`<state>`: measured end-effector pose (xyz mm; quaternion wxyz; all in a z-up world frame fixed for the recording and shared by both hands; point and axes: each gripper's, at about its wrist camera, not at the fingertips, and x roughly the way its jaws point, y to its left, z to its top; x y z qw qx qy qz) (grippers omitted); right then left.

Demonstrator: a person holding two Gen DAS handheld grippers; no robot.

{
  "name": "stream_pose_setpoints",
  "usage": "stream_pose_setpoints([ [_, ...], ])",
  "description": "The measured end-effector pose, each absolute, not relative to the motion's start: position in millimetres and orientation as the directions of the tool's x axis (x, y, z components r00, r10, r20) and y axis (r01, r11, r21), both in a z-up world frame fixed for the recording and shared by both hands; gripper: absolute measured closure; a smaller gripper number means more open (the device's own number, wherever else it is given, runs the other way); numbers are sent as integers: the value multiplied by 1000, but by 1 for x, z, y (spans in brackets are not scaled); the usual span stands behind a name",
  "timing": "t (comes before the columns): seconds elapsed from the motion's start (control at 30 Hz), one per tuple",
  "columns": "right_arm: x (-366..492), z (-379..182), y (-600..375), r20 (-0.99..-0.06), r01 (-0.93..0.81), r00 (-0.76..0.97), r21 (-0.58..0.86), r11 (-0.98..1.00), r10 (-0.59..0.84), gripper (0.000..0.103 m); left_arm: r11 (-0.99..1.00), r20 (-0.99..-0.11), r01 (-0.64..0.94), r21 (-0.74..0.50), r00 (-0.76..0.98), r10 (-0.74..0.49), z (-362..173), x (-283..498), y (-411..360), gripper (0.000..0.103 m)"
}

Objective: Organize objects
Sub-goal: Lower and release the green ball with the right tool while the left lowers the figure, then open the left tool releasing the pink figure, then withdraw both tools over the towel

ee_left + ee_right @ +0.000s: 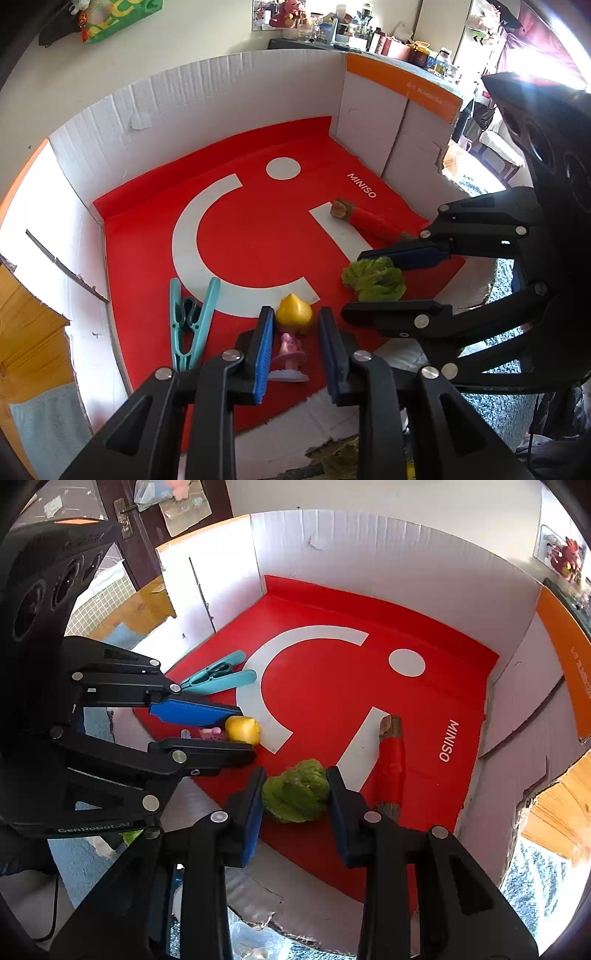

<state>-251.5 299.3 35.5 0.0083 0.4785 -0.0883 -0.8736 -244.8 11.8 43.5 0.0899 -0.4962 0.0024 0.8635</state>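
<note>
A cardboard box (207, 92) with a red Miniso sheet (258, 229) on its floor holds several items. My left gripper (293, 328) is open, its fingers either side of a pink figurine (290, 354); a yellow toy (293, 314) lies just beyond. My right gripper (295, 794) is open around a green lettuce-like piece (295, 792), also in the left wrist view (373, 278). A teal clip (190, 325) lies to the left. A stick wrapped in red tape (369, 221) lies to the right.
White box walls (369, 550) with orange trim (569, 664) surround the sheet on all sides. A cluttered shelf (351, 29) stands behind the box. Blue-grey carpet (498, 387) lies outside the torn front edge.
</note>
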Motion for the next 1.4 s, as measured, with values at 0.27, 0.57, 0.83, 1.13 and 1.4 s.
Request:
stream_pose_setpoints([
  [0.27, -252, 33, 302, -834, -73, -544, 156, -985, -92, 56, -984, -856, -155, -88, -494, 154, 44, -242, 12, 75],
  [0.57, -253, 32, 303, -834, -71, -544, 156, -985, -93, 56, -984, -854, -151, -91, -496, 155, 43, -243, 11, 73],
  [0.83, -253, 30, 305, -832, -77, -547, 158, -984, -91, 56, -984, -849, -152, -95, -504, 160, 47, -242, 7, 70],
  [1.13, -248, 40, 299, -824, -88, -563, 142, -986, -68, 56, -986, -827, -144, -84, -541, 150, 62, -232, 4, 66],
  [1.4, -232, 61, 298, -799, -118, -599, 141, -983, -42, 56, -989, -795, -125, -78, -590, 137, 82, -210, -3, 66],
])
